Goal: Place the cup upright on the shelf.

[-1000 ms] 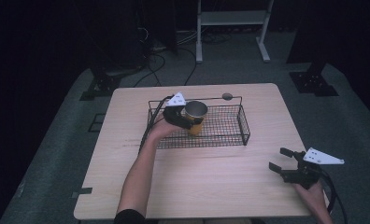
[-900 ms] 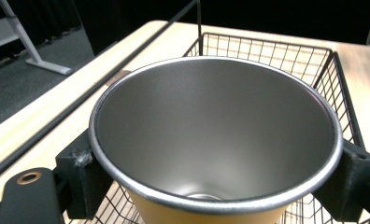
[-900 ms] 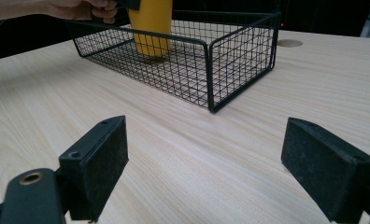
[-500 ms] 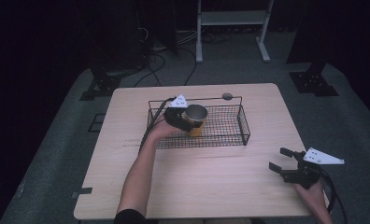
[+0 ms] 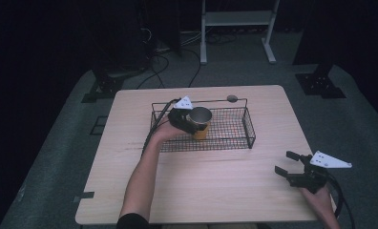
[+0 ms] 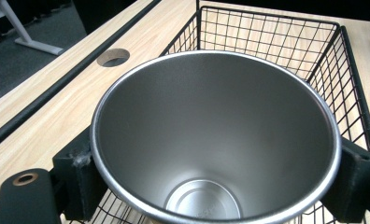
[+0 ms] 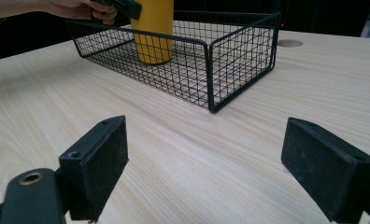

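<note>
The left gripper clamps the cup by its rim, one jaw on each side, keeping it upright inside the wire basket. The cup is yellow outside with a smooth steel lining. The right gripper, jaws apart and empty, hovers over bare wood-grain table, well clear of the basket.

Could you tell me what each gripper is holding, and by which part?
Left gripper clamps the yellow cup just below its rim; right gripper holds nothing.
</note>
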A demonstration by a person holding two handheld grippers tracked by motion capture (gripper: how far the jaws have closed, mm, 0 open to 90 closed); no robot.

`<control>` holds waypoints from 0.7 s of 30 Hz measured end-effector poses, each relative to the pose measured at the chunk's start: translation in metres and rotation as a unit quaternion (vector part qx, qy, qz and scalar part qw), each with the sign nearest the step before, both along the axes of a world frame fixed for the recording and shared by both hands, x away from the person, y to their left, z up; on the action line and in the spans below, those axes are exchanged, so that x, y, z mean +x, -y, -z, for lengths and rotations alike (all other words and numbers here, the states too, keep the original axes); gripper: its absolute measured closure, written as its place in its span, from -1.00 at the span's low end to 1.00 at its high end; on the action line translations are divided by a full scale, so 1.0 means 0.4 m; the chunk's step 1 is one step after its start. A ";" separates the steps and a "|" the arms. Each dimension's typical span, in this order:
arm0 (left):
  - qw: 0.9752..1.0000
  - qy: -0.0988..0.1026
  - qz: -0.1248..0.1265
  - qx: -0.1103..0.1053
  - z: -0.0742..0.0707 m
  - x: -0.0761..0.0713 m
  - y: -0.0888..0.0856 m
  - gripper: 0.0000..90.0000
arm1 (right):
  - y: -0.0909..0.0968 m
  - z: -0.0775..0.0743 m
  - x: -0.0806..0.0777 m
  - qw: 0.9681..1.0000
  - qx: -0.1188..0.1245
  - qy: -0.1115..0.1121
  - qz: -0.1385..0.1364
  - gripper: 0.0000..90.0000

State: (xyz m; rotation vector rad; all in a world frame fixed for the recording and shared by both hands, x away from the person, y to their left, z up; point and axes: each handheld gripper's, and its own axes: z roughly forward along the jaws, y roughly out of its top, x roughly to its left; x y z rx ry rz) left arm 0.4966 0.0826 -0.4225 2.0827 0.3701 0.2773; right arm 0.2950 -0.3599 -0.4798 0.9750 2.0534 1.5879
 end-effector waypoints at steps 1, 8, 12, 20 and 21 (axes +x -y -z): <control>1.000 0.001 0.000 0.002 0.000 0.000 0.000 -0.74 | 0.000 0.000 0.000 1.000 0.000 0.000 0.000 -0.70; 1.000 -0.001 -0.001 0.003 -0.001 -0.001 -0.002 -0.80 | -0.001 0.000 0.000 1.000 -0.004 0.000 -0.001 -0.70; 1.000 -0.001 -0.005 0.004 -0.001 0.000 -0.003 -0.80 | -0.001 0.000 0.000 1.000 -0.004 0.000 -0.001 -0.70; 1.000 -0.002 -0.007 0.005 -0.002 -0.001 -0.004 -0.82 | 0.001 0.000 0.000 1.000 -0.001 -0.001 -0.002 -0.70; 1.000 -0.001 -0.008 0.004 -0.003 -0.001 -0.004 -0.82 | 0.001 0.000 0.000 1.000 -0.002 -0.001 -0.002 -0.70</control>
